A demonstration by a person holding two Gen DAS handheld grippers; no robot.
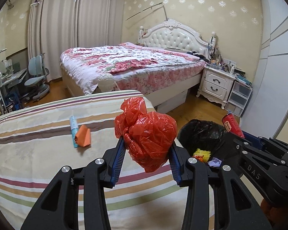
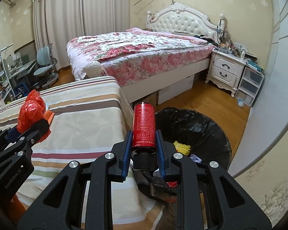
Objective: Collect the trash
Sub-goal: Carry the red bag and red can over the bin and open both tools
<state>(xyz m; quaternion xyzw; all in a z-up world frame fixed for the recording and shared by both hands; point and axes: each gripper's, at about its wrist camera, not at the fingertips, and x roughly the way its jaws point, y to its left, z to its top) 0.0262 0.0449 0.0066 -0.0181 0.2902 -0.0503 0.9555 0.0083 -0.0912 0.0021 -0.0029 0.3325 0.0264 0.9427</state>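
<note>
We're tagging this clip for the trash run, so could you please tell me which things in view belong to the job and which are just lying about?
Part of the job:
- red plastic bag, held in the left gripper
- red bottle, held in the right gripper
- black-lined trash bin
- orange paper and blue tube on the striped cover

Just lying about:
- floral bed
- white nightstand
- desk chair

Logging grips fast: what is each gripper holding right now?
Left gripper: shut on the red bag.
Right gripper: shut on the red bottle.
</note>
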